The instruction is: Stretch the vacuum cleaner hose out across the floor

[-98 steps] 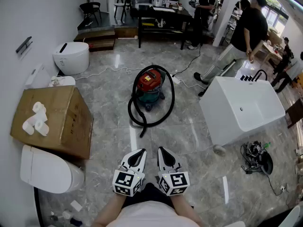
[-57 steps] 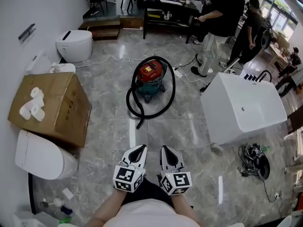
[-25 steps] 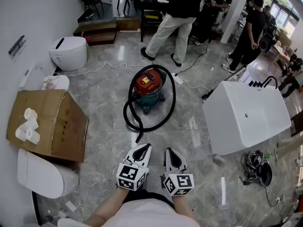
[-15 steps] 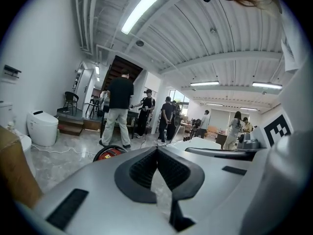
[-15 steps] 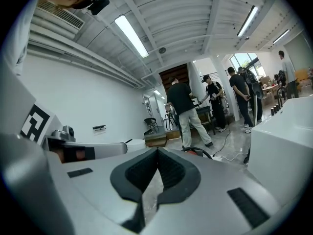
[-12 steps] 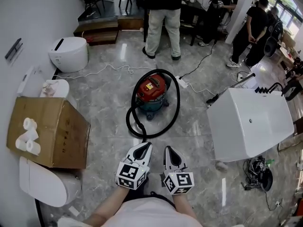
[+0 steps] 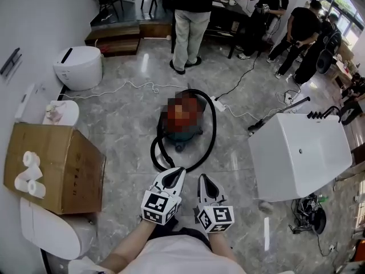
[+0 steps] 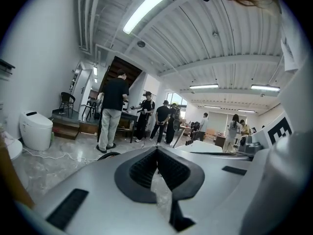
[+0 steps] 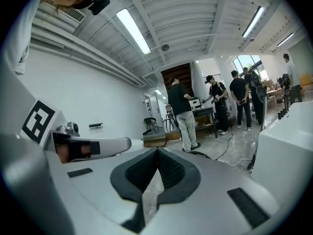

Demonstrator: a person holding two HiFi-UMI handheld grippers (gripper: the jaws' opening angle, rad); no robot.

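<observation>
Your left gripper (image 7: 178,170) and right gripper (image 7: 203,177) are both closed and empty. The black ribbed vacuum hose (image 7: 215,124) lies looped on the floor just ahead, around the teal-based vacuum canister (image 7: 185,133). Its loose end is nearest your left gripper.

- You stood on a glossy grey marble-tiled floor (image 7: 125,124), with a plain white wall (image 7: 34,21) on your left.
- Along that wall you had a white ceramic toilet (image 7: 78,67) and a brown cardboard box (image 7: 63,158).
- A white rectangular bathtub (image 7: 299,153) sat to your right.
- A long fluorescent ceiling tube (image 8: 145,10) glowed overhead.
</observation>
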